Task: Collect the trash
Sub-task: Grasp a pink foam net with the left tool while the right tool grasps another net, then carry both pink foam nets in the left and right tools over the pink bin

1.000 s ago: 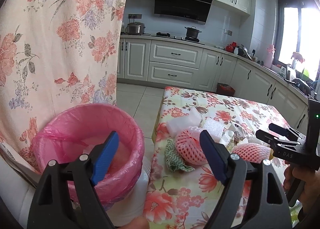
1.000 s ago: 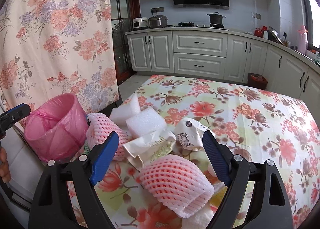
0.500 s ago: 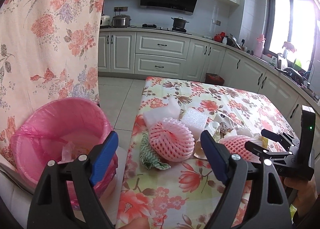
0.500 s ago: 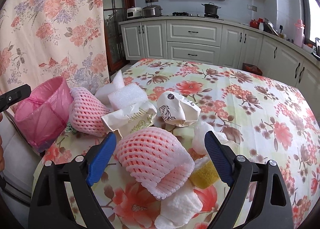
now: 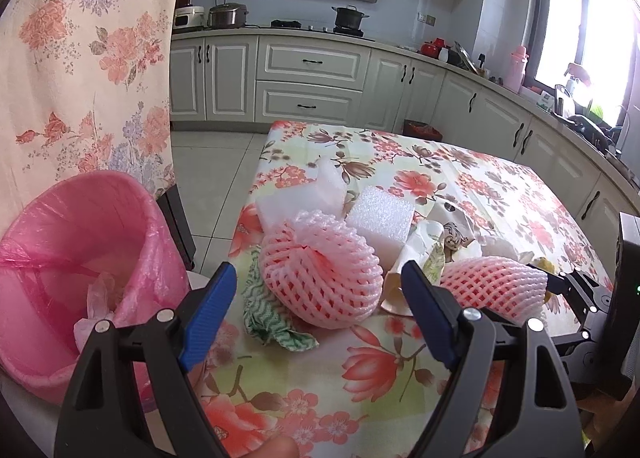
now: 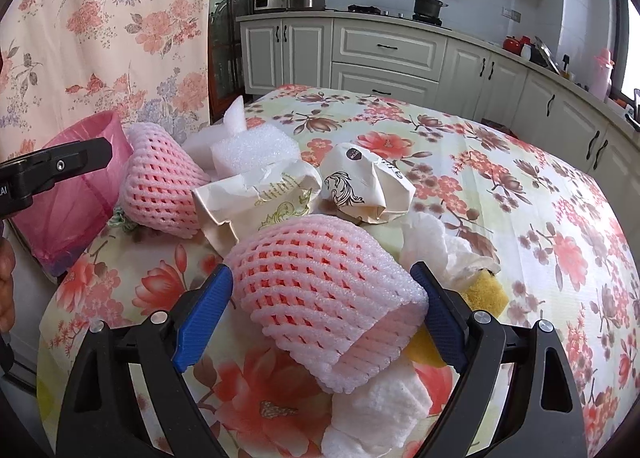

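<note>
A pile of trash lies on the floral table [image 5: 380, 382]. A pink foam net [image 5: 320, 278] sits just ahead of my left gripper [image 5: 319, 269], which is open, its pads clear of the net. A second pink foam net [image 6: 324, 290] lies between the fingers of my right gripper [image 6: 322, 271], also open, with the pads beside the net and not squeezing it. Left of the table stands a bin lined with a pink bag [image 5: 80, 238], some trash inside. White foam blocks [image 5: 380, 221], paper wrappers [image 6: 260, 197], a green-striped cloth [image 5: 268, 310], tissue [image 6: 440, 250] and a yellow sponge [image 6: 484, 290] lie around.
A floral curtain [image 5: 80, 57] hangs behind the bin. White kitchen cabinets [image 5: 312, 77] and a tiled floor [image 5: 212, 177] lie beyond the table. The table's left edge runs close to the bin. The far half of the tablecloth [image 6: 500, 137] carries no trash.
Both grippers have come down and closer to the trash. The left one swung from over the bin towards the left foam net. The right one lowered around the nearer net.
</note>
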Demonstrator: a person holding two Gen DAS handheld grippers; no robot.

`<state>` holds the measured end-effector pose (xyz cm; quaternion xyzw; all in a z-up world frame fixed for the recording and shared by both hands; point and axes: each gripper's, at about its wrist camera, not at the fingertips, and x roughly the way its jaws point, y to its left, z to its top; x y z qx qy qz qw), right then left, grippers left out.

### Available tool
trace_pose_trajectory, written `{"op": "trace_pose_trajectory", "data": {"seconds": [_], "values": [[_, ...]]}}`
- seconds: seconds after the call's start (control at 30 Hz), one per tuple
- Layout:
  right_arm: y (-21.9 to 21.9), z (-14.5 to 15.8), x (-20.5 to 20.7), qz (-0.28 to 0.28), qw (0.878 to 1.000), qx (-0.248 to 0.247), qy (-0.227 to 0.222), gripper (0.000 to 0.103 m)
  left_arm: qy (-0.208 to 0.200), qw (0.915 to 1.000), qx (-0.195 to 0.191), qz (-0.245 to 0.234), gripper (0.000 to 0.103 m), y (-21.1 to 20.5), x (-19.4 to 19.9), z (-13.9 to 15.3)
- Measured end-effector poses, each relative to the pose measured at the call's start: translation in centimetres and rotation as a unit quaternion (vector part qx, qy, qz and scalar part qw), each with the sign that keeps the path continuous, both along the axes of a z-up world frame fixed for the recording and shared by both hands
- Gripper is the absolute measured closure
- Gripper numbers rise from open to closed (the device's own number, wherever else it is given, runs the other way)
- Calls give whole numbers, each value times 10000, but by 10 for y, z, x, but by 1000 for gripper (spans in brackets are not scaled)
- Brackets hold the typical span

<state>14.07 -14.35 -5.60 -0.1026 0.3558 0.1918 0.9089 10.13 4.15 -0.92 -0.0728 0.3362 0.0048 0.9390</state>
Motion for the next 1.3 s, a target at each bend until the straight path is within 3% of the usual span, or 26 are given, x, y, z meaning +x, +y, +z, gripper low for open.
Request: {"op": "trace_pose_trajectory", "data": {"seconds": [0.27, 0.5, 0.6, 0.77, 0.93, 1.3], "values": [[2, -8, 1, 40, 9999, -65, 90, 28, 276, 9996, -30, -66, 22, -5, 22, -16], [1, -9, 1, 128, 9998, 22, 178, 46, 569, 9984, -36, -38, 23, -7, 36, -32], [-2, -7, 1, 119, 9997, 107, 185, 58, 653, 9978, -49, -80, 37, -9, 37, -37], [-6, -5, 1, 123, 9995, 215, 199, 69, 692, 9975, 21, -116, 56, -13, 37, -39], [-11, 2, 0, 74, 9993, 336, 118, 71, 659, 9977, 24, -157, 63, -15, 33, -35], [-26, 31, -4, -62, 9980, 611, -134, 71, 353, 9993, 68, -84, 63, -9, 15, -10]]}}
